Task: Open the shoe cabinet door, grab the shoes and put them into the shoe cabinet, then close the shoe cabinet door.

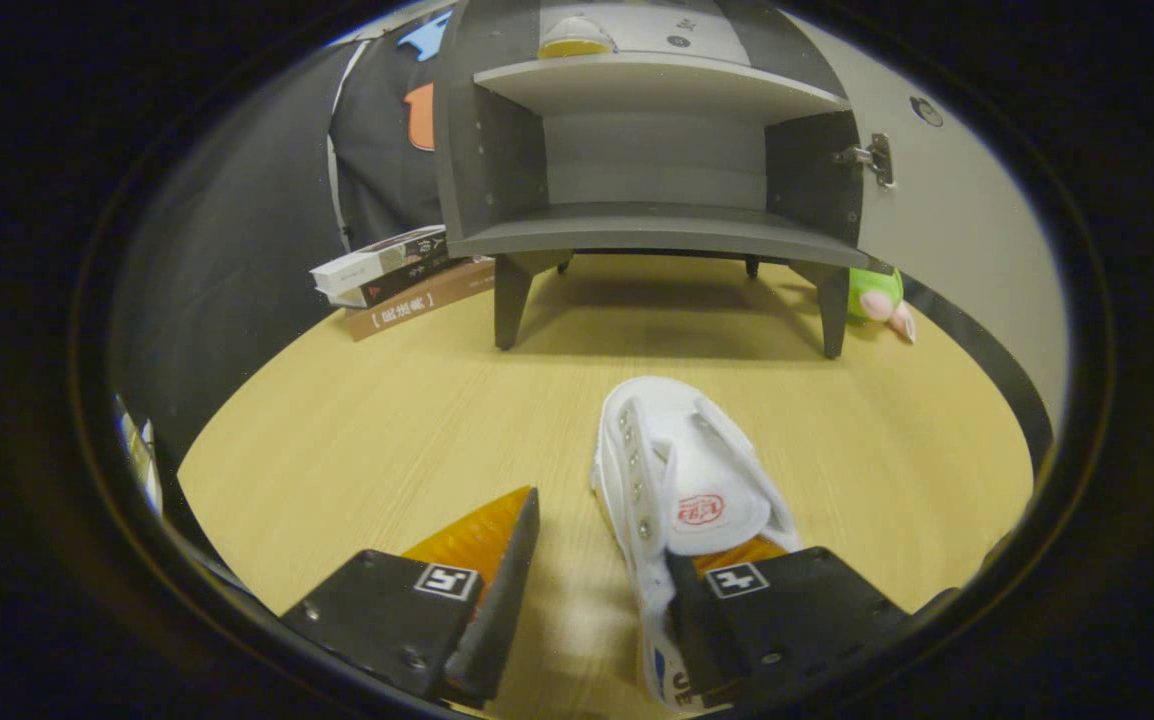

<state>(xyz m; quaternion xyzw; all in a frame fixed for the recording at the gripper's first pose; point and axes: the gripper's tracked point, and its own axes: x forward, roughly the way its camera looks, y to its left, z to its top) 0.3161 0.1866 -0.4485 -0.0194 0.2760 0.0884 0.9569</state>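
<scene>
On table (387,420), 1 shoe (682,470), claw (602,545) open, 3 books (402,280)

White shoe (682,480) upright on table; cabinet (652,160) door (947,220) open.

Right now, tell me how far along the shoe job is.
Done: the cabinet door stands open and the lower shelf is bare. In hand: the open claw is at the white shoe on the table, one finger on the shoe's inside, not yet clamped. Left: grip, shelve the shoe, close the door.
</scene>
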